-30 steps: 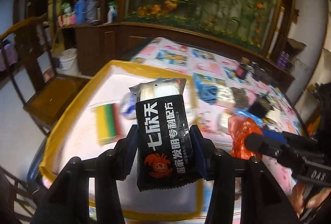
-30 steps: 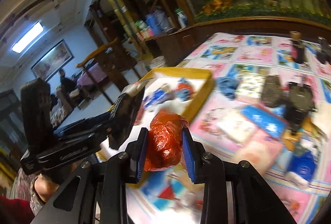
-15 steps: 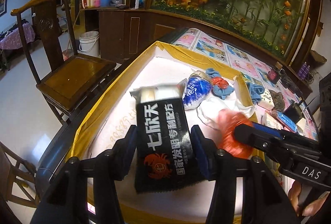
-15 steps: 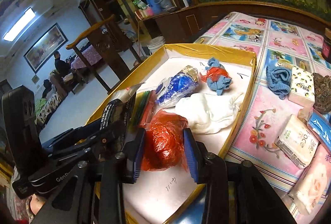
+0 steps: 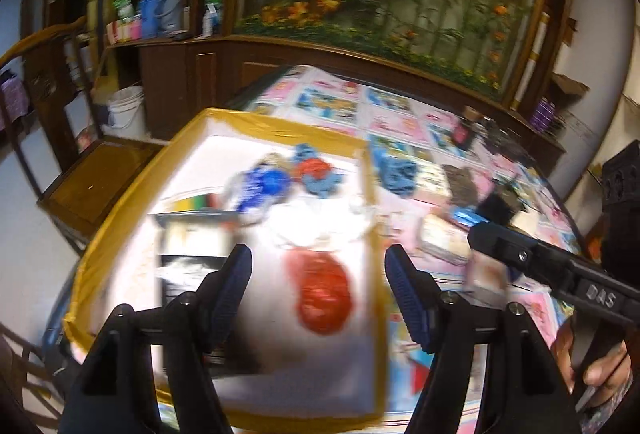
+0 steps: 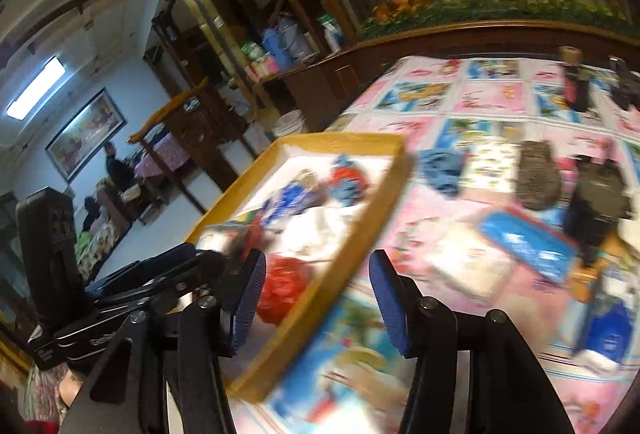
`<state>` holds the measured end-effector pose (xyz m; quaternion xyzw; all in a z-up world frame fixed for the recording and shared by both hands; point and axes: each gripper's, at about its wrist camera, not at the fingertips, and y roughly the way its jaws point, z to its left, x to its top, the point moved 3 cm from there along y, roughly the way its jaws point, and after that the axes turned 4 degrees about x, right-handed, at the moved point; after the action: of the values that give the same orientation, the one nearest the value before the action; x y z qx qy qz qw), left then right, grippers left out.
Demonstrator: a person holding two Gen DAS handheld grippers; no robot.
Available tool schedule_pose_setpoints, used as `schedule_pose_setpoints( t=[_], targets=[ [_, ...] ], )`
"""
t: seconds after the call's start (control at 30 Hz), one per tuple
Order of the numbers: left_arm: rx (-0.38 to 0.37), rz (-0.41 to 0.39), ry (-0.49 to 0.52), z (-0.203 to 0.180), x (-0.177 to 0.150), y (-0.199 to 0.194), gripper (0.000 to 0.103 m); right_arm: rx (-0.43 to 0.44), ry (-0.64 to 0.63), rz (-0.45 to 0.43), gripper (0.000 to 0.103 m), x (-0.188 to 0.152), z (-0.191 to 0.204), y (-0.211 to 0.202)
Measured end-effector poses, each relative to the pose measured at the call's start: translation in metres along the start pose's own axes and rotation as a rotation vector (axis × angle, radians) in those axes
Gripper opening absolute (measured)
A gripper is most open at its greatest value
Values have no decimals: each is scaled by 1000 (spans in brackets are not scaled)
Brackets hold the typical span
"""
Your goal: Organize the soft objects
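A yellow-rimmed tray (image 5: 132, 193) with a white floor holds the soft things. The orange-red bag (image 5: 324, 294) lies on its near floor, free of my left gripper (image 5: 318, 282), whose jaws are opening with nothing between the pads. The black snack packet (image 5: 188, 258) lies blurred at the tray's left. A blue packet (image 5: 260, 189), a blue-and-red cloth (image 5: 316, 173) and a white cloth (image 5: 316, 226) lie further back. My right gripper (image 6: 316, 298) hangs over the tray's right rim (image 6: 340, 266), jaws opening and empty; the orange-red bag (image 6: 280, 290) lies beside its left pad.
Right of the tray, the patterned tablecloth (image 6: 492, 101) carries a blue cloth (image 6: 444, 169), tissue packs (image 6: 468, 262), a blue pouch (image 6: 528, 242) and dark items (image 6: 596, 201). A wooden chair (image 5: 92, 181) and a white bucket (image 5: 124, 109) stand left of the table.
Both grippers have let go: the black packet and the orange-red bag now lie in the tray. Both pairs of jaws stand wider and the views have swung back and right.
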<state>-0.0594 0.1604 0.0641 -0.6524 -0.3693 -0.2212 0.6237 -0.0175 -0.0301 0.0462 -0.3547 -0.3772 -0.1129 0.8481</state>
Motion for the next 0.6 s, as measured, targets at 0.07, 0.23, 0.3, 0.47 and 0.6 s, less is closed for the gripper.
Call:
schedule_pose_setpoints(
  t=[0.07,0.23,0.3,0.47,0.6],
  targets=[
    [-42,11,49,-32,-1,4,73,-52,44,-51,58,-3,-32,-29],
    [-115,80,161,-101,-14,29,77,-242,163,-142,58,-10,-102,-91],
    [-128,123,207,-126,-20,41,80,-354,190,-133,61,-16,-124,-105],
    [-95,165,297,-163,-29,66,83,-354,305,-88,63,-22,-154,-110],
    [-96,216,325,-179,-35,85,84,-399,297,-82,69,-24,-153,-112]
  ],
)
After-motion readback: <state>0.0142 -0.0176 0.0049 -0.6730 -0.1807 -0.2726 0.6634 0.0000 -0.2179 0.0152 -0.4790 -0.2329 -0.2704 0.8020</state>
